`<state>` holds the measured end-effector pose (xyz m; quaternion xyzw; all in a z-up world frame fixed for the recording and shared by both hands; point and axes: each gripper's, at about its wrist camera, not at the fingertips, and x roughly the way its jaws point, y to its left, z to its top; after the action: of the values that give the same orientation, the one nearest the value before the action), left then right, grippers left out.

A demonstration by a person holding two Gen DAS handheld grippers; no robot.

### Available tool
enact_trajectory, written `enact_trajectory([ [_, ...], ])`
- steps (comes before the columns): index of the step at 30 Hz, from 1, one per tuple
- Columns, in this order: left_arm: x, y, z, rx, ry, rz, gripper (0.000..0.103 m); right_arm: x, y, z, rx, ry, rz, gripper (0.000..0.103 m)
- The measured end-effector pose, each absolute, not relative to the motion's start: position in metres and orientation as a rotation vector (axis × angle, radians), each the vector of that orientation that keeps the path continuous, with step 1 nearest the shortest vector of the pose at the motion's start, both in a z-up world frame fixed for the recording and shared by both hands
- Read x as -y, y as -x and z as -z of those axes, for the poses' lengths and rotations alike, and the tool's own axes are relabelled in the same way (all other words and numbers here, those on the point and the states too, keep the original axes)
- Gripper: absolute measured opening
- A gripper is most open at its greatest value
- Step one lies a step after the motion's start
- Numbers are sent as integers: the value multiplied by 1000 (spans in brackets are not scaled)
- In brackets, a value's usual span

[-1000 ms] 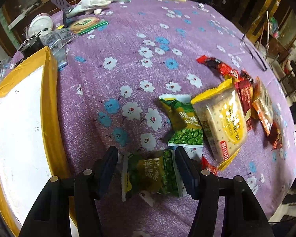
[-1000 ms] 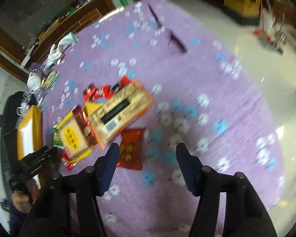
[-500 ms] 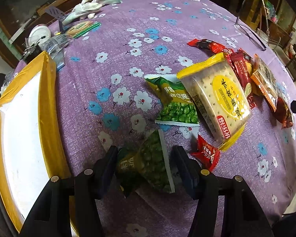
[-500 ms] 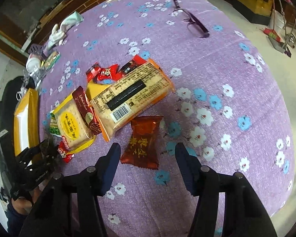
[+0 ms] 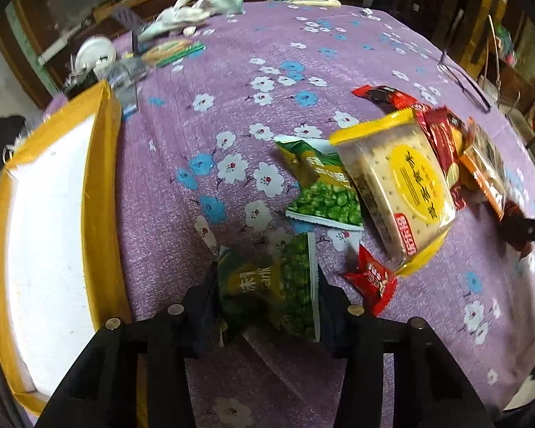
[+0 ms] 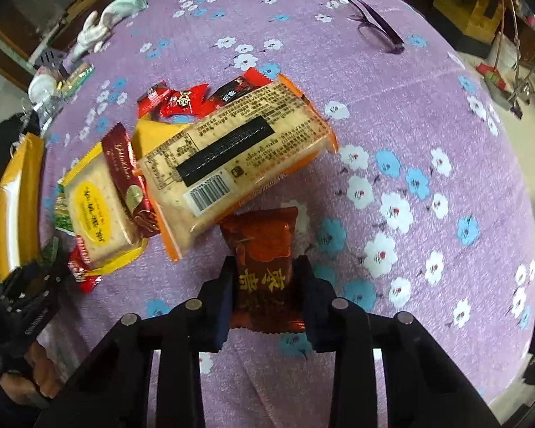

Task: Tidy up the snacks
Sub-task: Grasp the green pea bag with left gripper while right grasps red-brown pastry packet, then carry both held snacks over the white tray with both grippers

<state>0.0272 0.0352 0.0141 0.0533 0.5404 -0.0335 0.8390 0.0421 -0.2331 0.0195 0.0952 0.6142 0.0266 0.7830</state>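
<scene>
The dark red wrapper point(image 6: 125, 174) reads "Gratulation"; a barcode stands on the cracker pack point(image 6: 232, 157).

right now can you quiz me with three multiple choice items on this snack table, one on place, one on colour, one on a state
1. Where is the yellow-edged tray in the left wrist view?
A. left of the snacks
B. under the cracker packs
C. at the far edge

2. What colour is the packet between the fingers of the right hand-held gripper?
A. green
B. dark red-brown
C. white

3. How does the green pea packet sit in the left hand-held gripper?
A. lying beside it, untouched
B. between its closing jaws, pads against both sides
C. dropped in the tray

Answers:
1 A, the tray runs down the left side, apart from the pile.
2 B, the wrapper is red-brown with gold characters.
3 B, the pads press on its edges.
</scene>
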Motion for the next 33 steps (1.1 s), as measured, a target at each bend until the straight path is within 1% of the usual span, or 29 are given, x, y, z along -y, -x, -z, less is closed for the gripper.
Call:
enact_trajectory([
  [7,-56,-19,-23,-1173,63,130,46,239,-22,-40,-1271,-203,-84,31],
  [13,-56,-9,-34,-1154,75,129,46,216,-22,-63,-1220,-182,-162,31],
  [19,-65,0,-47,-1118,75,106,46,184,-22,-68,-1211,-127,-273,31],
  [26,-100,13,-69,-1069,134,59,46,140,-29,-76,-1216,-90,-404,31],
  [33,-155,27,-79,-1032,190,-51,46,83,-31,-84,-1239,-36,-541,31],
])
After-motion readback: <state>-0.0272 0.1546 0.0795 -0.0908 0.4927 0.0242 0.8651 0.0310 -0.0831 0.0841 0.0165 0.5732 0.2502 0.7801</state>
